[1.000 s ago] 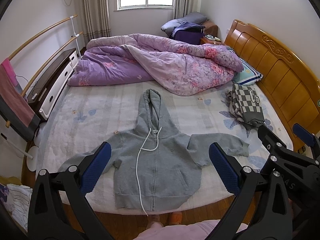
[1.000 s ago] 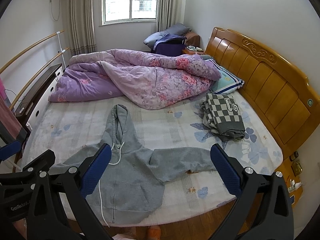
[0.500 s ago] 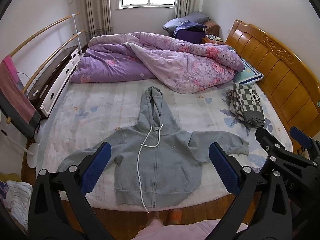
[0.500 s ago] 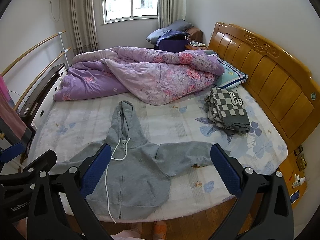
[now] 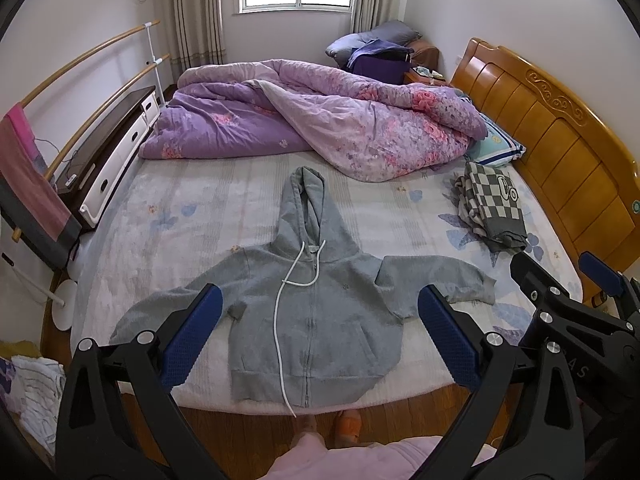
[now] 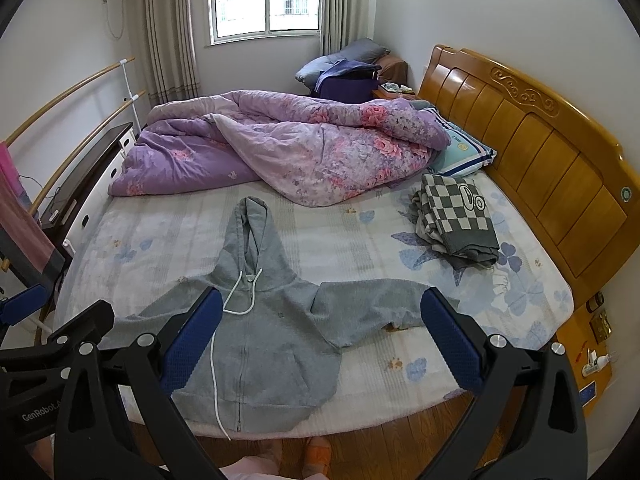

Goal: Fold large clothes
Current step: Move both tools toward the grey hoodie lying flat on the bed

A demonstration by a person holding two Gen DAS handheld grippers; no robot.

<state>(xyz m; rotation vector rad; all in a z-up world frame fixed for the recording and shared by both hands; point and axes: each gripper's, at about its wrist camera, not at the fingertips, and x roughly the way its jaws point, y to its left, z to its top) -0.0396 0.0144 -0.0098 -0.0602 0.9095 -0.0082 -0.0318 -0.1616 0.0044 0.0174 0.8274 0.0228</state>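
Bedroom, window at back, bed (image 5: pixel 192 216) with pale floral sheet, wooden headboard (image 5: pixel 560 136) on right.

Left wrist view: grey hoodie (image 5: pixel 316 304) lies flat, front up, at the near edge of the bed, hood pointing to the far side, both sleeves spread out sideways, hem at the mattress edge. White drawstring (image 5: pixel 280 340) trails down past the hem. Purple quilt (image 5: pixel 320 124) bunched on far half of bed. Folded checked cloth (image 5: pixel 492 208) near headboard, well apart from hoodie. Pillow (image 5: pixel 496 146) beside quilt. Left tool (image 5: pixel 316 336) hangs above the near bed edge, blue pads wide apart, nothing between them, not touching hoodie. Right tool (image 5: pixel 572 280) seen at right edge, also spread apart. Person's pink clothing and feet on wood floor (image 5: pixel 248 432) at bottom.

Right wrist view: same bed (image 6: pixel 360 232), hoodie (image 6: pixel 268 344) left of centre, one sleeve stretched out toward the headboard (image 6: pixel 540 136). Checked cloth (image 6: pixel 456 216) beyond the sleeve, not touching. Quilt (image 6: pixel 288 148) at back. Right tool (image 6: pixel 320 340) pads wide apart, empty, above bed edge. Left tool (image 6: pixel 24 304) partly in view at left edge.
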